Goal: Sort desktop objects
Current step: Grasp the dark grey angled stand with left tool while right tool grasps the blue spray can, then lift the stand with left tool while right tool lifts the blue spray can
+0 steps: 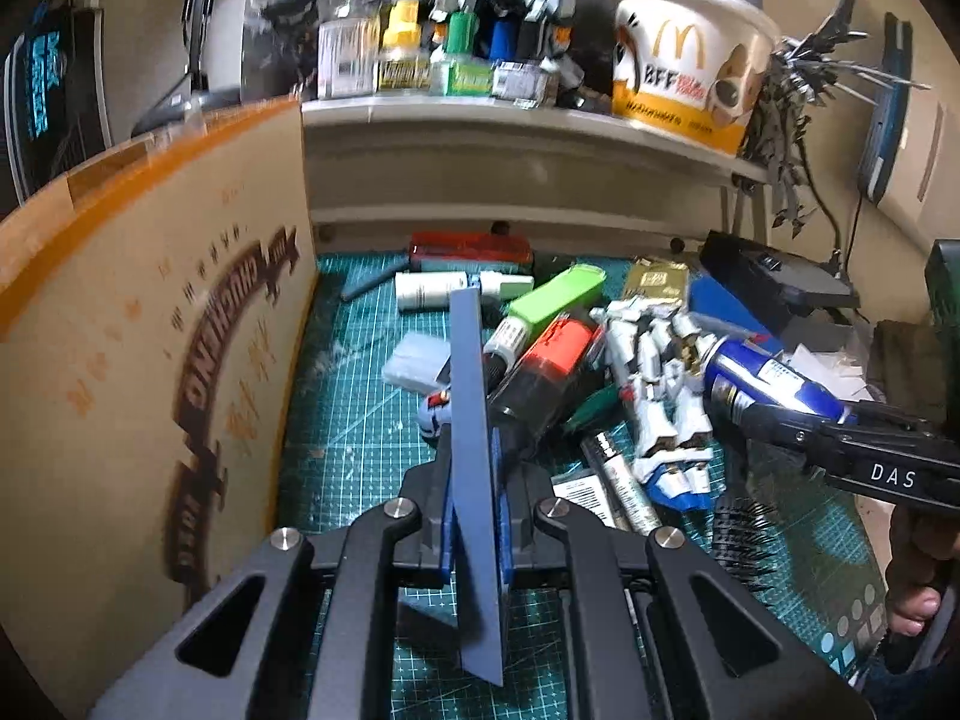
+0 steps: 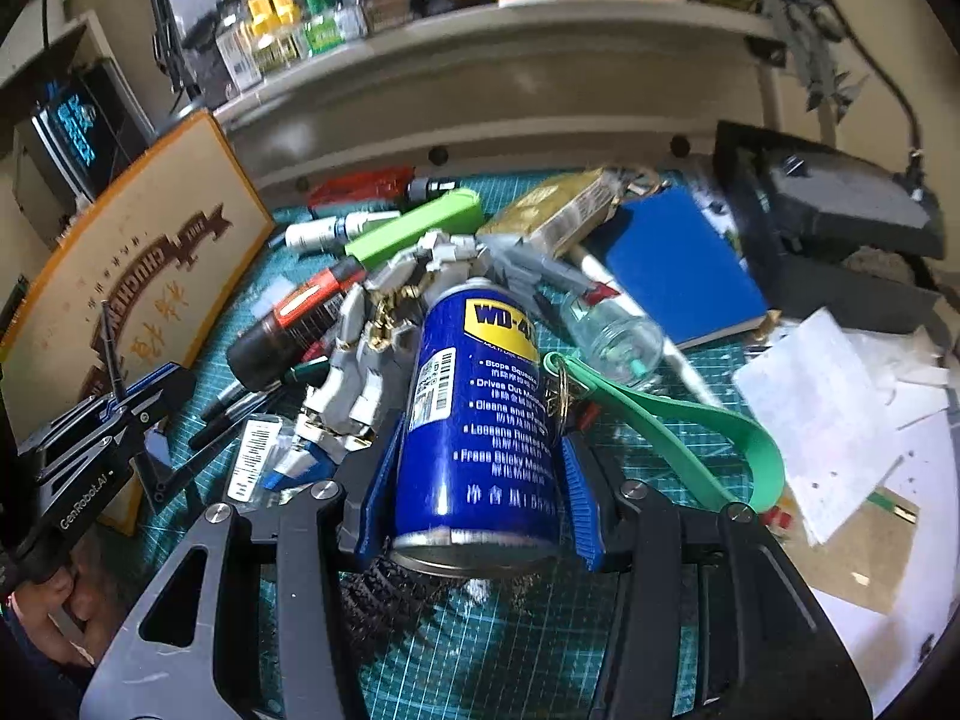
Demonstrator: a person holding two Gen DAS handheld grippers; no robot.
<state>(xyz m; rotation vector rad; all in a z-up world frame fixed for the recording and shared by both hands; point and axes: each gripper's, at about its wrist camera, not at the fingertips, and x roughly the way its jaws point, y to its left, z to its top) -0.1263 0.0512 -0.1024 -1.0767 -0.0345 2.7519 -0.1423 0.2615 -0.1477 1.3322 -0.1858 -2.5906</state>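
Observation:
My left gripper (image 1: 474,468) is shut on a thin flat blue-grey strip (image 1: 471,408), which stands on edge between the pads and sticks out ahead over the green cutting mat (image 1: 360,408). The right wrist view shows this gripper (image 2: 138,396) at the far left, the strip (image 2: 111,348) rising from it as a dark sliver. My right gripper (image 2: 483,444) is shut on a blue WD-40 spray can (image 2: 480,408), its ribbed blue pads pressed on both sides. In the left wrist view the can (image 1: 768,378) and right gripper (image 1: 780,420) come in from the right.
A pile lies mid-mat: green case (image 1: 558,300), red-and-black marker (image 1: 552,360), white robot model (image 1: 654,372), blue notebook (image 2: 678,264), green strap (image 2: 660,414), black brush (image 1: 744,534). A cardboard box (image 1: 150,330) walls the left. A shelf (image 1: 510,120) with bottles overhangs the back.

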